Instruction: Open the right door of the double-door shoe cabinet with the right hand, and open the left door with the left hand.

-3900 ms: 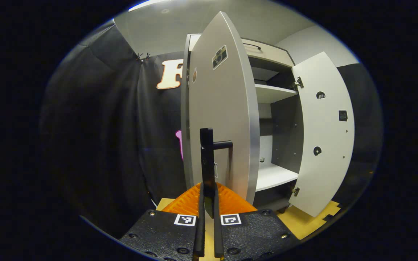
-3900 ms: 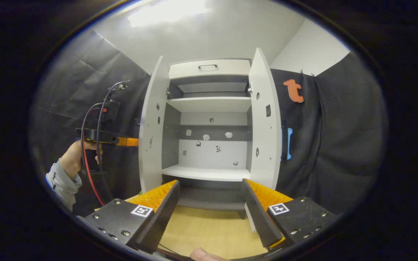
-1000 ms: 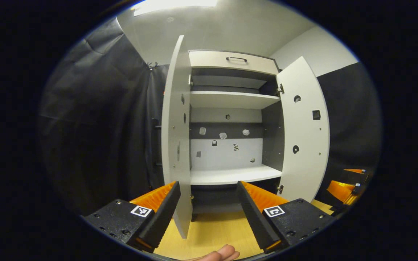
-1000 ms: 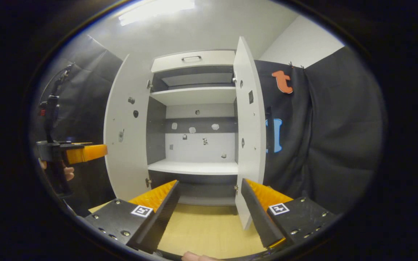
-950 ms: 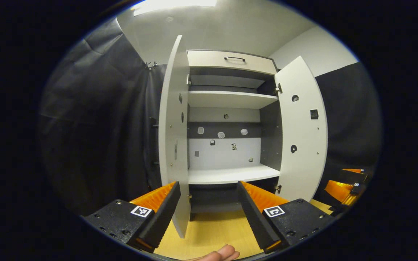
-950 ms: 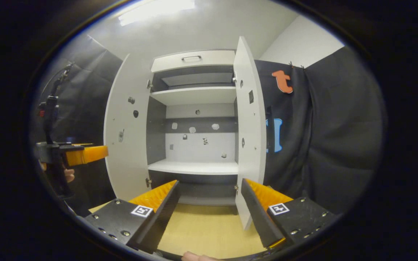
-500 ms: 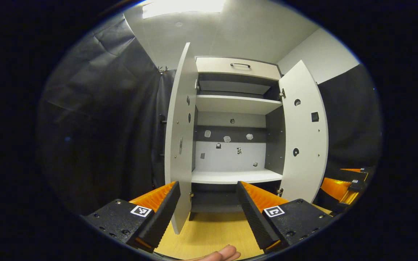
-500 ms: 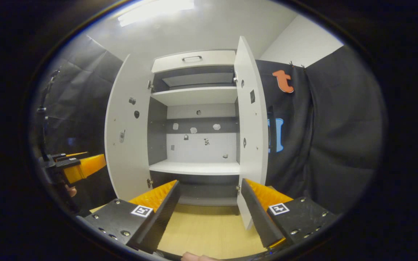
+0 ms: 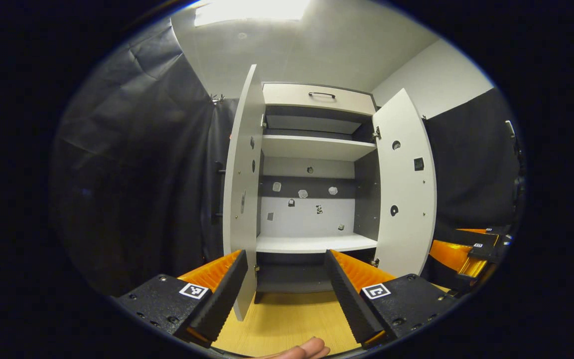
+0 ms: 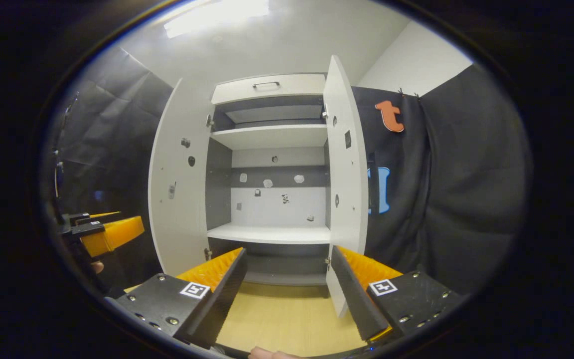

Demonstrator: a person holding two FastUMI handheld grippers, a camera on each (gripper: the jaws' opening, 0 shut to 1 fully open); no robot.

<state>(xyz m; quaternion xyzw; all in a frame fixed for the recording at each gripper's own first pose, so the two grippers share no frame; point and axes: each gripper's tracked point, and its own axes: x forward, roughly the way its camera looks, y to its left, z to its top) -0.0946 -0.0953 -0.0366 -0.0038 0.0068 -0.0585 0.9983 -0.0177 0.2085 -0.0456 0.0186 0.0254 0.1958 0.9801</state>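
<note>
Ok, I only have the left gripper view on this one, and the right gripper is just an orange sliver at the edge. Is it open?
Observer: Yes. In the right gripper view the right gripper has its fingers wide apart with nothing between them.
Operator: Is it holding the right door?
Observer: No. The right door stands open, edge-on behind one finger, not between the two.
Operator: And the left door? I see it edge-on.
Observer: From there the left door shows its whole inner face, open wide.
</note>
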